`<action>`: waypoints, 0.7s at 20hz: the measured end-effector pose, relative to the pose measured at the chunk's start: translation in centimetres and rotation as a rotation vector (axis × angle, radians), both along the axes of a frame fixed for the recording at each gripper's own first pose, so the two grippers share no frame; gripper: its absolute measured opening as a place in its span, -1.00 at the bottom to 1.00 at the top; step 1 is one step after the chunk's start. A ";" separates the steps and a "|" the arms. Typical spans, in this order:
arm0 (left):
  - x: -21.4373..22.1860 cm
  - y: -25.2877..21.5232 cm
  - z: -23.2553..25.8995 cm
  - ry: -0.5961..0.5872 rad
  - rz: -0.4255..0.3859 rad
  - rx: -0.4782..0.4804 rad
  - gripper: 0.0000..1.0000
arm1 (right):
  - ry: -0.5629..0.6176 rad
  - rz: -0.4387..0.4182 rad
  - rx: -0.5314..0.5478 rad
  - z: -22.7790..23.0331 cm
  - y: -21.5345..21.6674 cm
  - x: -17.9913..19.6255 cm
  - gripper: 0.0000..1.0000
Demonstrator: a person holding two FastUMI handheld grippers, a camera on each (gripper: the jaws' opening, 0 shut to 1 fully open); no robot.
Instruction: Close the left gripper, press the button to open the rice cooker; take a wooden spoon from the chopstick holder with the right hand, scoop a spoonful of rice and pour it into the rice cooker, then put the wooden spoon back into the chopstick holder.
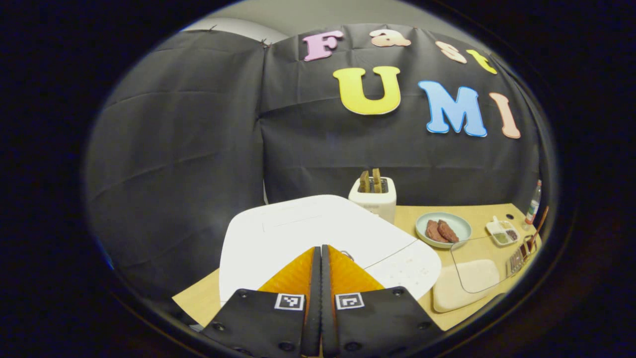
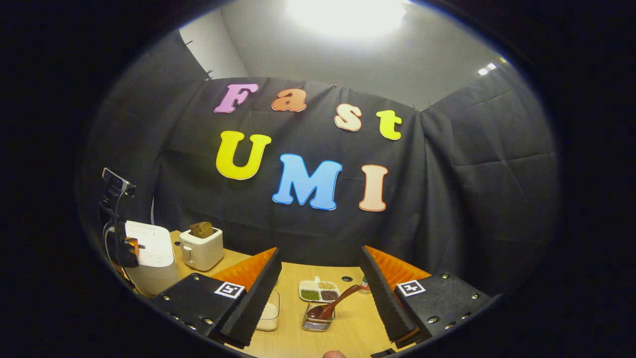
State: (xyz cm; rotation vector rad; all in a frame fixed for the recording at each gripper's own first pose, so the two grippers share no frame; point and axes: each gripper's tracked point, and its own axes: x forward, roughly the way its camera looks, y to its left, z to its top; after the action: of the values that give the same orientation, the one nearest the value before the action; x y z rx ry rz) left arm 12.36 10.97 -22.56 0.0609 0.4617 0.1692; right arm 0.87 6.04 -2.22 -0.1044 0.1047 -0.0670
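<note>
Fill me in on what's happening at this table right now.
A person works with a gripper in each hand. The left gripper is shut and sits over the lid of the white rice cooker, which is still closed. The right gripper is open, pointed at the wooden spoon standing in the chopstick holder. The container of rice sits beside the holder. No rice has been scooped yet.

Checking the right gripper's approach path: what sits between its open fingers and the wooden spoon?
In the right gripper view, only bare tabletop lies between the right gripper and the wooden spoon, which leans in the chopstick holder.
</note>
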 end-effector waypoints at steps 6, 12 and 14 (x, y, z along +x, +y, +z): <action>0.3 0.0 0.4 -0.016 -0.056 -0.011 -0.82 | -0.013 -0.005 -0.004 0.2 0.6 0.4 0.92; 0.8 1.3 5.2 -0.110 -0.024 0.002 -0.81 | -0.048 0.003 0.026 1.2 -1.6 2.6 0.92; 1.3 1.6 7.4 -0.155 -0.001 0.017 -0.77 | -0.062 0.007 0.024 1.4 -2.5 3.3 0.92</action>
State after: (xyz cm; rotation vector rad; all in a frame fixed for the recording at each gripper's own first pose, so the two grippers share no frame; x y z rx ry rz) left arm 13.63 12.58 -15.19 0.0639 0.3055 0.1758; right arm 4.19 3.54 -0.85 -0.0784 0.0432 -0.0617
